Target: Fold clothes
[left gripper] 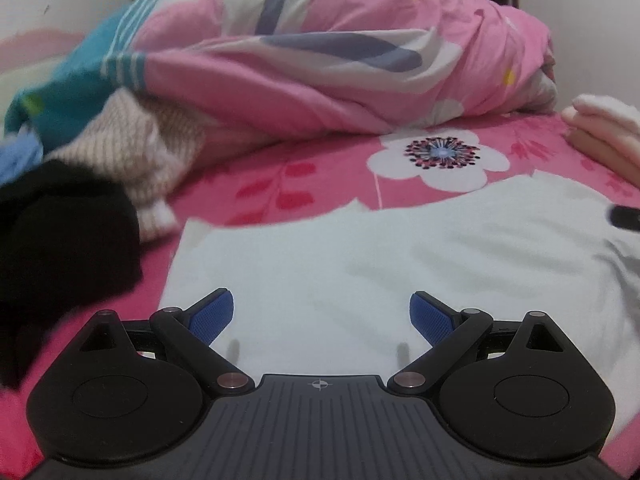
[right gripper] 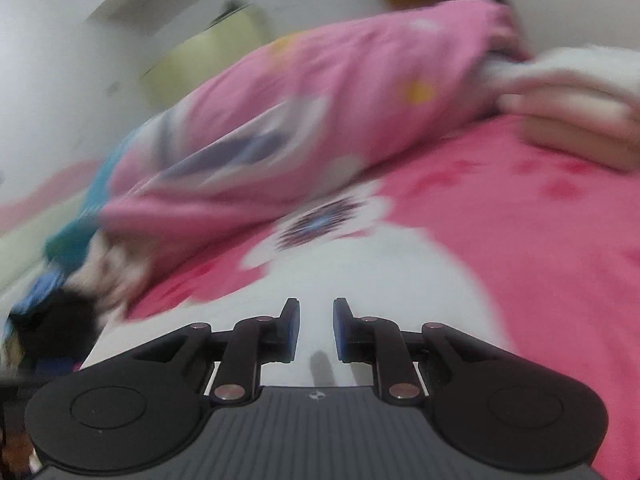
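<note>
Grippers, left (left gripper: 321, 314) spread wide, right (right gripper: 316, 330) slightly apart, hover over white garment (left gripper: 360, 252).

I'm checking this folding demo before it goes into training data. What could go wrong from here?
1. The left gripper is wide open over the white garment and holds nothing, so a shallow pinch may slip.
2. The black garment lies close beside the white one and could get snagged.
3. The right wrist view is motion-blurred, so the right gripper may close off target.

Both looking low and close across the white garment (left gripper: 360, 256) (right gripper: 384, 280) toward the pink duvet (left gripper: 340, 60) (right gripper: 320, 120), sharing its flower-print foreground; right view tilted, blurred.
</note>
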The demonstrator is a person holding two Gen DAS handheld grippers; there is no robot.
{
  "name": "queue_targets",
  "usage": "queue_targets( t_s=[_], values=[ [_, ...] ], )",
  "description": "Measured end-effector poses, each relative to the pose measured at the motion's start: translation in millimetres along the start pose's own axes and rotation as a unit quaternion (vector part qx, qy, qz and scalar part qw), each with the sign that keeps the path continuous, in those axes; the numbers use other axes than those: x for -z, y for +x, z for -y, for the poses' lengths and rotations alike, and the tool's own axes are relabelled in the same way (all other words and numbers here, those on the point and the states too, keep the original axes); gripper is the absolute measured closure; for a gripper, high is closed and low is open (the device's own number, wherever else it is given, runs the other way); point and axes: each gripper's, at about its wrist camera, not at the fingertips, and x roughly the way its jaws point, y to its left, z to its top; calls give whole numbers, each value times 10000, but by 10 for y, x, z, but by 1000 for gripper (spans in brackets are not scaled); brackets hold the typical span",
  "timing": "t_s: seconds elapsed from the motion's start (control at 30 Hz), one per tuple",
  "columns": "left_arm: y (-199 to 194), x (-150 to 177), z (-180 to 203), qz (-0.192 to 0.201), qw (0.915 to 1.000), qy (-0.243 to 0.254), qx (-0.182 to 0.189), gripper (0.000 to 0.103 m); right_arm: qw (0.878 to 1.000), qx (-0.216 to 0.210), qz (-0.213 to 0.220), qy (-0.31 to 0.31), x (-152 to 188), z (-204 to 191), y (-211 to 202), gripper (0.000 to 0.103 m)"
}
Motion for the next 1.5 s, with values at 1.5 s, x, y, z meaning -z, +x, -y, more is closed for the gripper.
queue_targets(
  t_s=[1.5],
  values=[
    [-535,111,-1608,-738,9831,-1379,-954,5,9024,-2096,-834,-3671,587,-2140,239,63]
  ],
)
